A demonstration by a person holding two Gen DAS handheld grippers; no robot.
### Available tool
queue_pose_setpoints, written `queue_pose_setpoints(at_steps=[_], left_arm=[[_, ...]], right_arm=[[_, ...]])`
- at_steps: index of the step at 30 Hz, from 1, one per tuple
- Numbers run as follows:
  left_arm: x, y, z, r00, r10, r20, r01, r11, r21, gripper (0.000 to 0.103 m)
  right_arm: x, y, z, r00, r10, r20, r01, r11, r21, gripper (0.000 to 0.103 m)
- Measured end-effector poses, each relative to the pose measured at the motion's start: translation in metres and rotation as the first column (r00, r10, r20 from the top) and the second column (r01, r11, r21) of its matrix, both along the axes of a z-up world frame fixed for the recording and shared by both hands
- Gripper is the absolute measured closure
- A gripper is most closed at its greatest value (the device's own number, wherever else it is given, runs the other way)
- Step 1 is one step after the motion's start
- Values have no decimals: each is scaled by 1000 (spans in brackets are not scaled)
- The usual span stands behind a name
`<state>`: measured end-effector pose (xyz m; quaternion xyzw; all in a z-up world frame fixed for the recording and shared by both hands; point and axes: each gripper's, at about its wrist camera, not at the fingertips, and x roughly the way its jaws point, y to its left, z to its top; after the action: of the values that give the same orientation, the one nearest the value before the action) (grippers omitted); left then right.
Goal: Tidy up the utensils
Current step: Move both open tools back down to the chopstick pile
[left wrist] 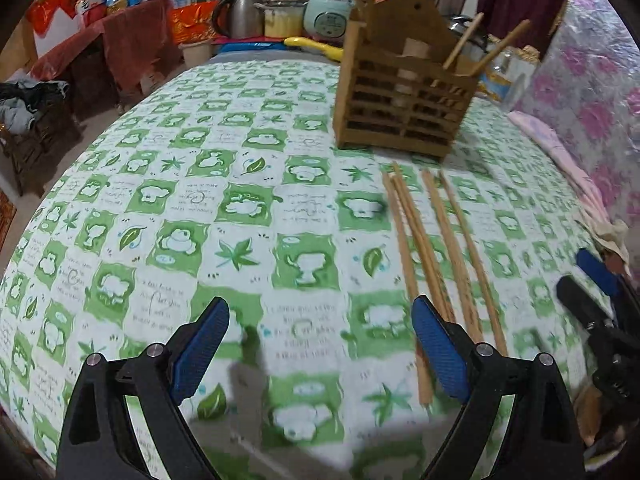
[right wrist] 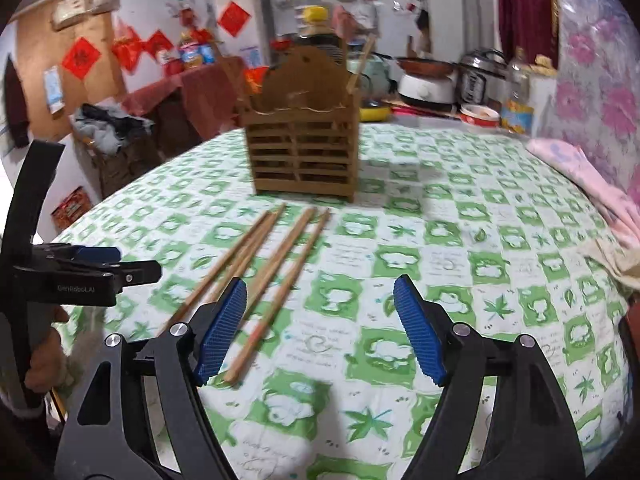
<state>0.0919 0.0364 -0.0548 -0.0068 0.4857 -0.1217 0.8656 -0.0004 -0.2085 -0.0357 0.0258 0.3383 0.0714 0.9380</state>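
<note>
Several wooden chopsticks lie side by side on the green-and-white tablecloth, in front of a slatted wooden utensil holder that has a few chopsticks standing in it. My left gripper is open low over the cloth, its right pad just over the near ends of the sticks, nothing between its fingers. In the right wrist view the chopsticks run from the holder toward my right gripper, which is open and empty; its left pad sits beside the nearest stick.
A pink cloth lies along the table's right edge. Behind the table stand a kettle, a rice cooker, pots and a bottle. A person's hand holds the left gripper.
</note>
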Motion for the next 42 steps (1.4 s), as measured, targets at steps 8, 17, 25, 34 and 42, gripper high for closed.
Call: queue_pose_setpoints(at_steps=[8,17,25,34,42], left_arm=[[-30,-8,-6,995,-97,22,96,995,24,12],[-39,-21,-18,988,-153,19,151,985,84,12],[-37,-28,-23,988,-153,-2,152,982,114,9],[-37,-11,-10,991,-123,55,122,992,20,8],[-48,-34,-16,972,-228,56,221,969,108,25]], right_arm=[[-19,31,-13,994,102,-32,-106,981,-160,29],[-10,34,-24,980,140,-140,-160,977,-139,35],[5,22,-34,980,10,-200,-40,989,-143,41],[1,6,-25,988,-3,-152,-4,999,-50,45],[2,-5,-23,989,2,-151,3,999,33,44]])
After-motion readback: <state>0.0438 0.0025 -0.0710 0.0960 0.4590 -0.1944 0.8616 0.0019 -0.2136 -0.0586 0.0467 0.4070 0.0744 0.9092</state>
